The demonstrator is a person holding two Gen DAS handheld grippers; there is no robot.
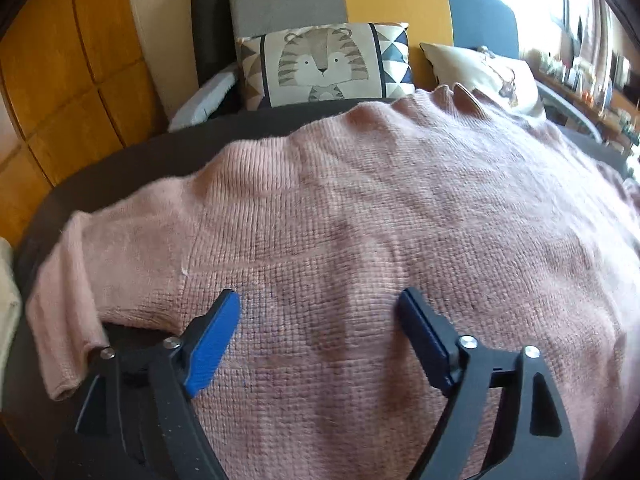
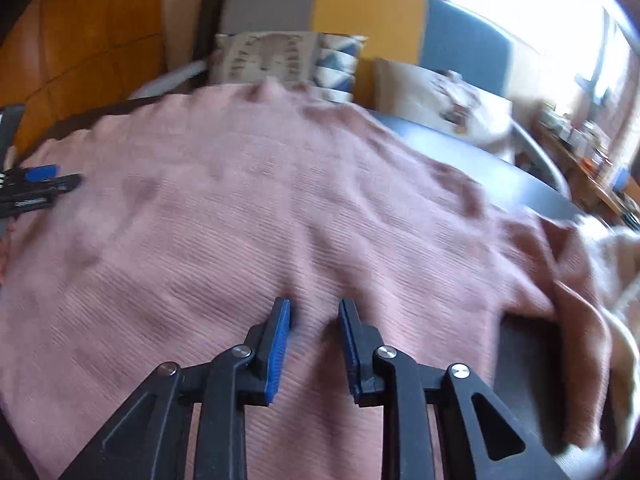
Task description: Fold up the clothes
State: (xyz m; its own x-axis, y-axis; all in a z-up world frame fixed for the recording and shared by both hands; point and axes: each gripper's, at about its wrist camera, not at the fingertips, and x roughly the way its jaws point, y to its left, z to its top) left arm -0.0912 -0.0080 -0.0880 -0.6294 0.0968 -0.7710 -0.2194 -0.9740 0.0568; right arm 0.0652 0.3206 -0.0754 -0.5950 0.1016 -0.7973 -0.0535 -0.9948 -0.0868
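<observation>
Dark round table [image 1: 24, 360] carries your fuzzy pink knit sweater [image 1: 360, 208]; left gripper [image 1: 320, 308] spread wide, right gripper [image 2: 314, 316] narrowly parted.

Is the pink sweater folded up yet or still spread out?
Spread out. The pink sweater lies flat across the dark table, one sleeve stretched sideways. No fold shows in its body.
</observation>
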